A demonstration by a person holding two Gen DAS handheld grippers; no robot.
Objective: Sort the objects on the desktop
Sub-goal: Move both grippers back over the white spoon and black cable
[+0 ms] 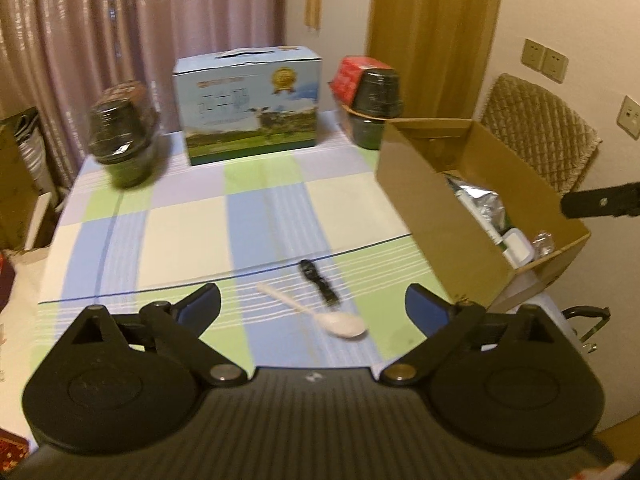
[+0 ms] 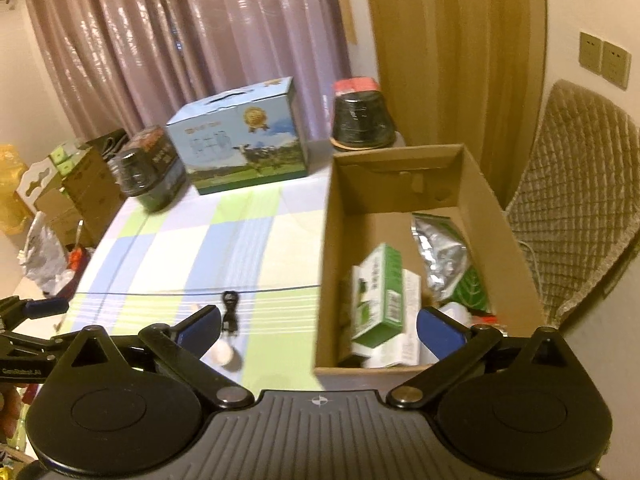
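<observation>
Reading left to right, "GenRobot.AI" shows faintly on the left gripper (image 2: 36,308) at the right-wrist view's edge; the blue cow-print carton (image 1: 248,104) carries a gold seal, its text too blurred to read. Both grippers stand spread and empty, the right gripper (image 2: 320,320) over the cardboard box's (image 2: 332,280) near edge. On the checked tablecloth (image 1: 180,232), a white spoon (image 1: 320,314) and black cable (image 1: 320,284) lie just beside each other, left of the box. Curtains hang behind.
</observation>
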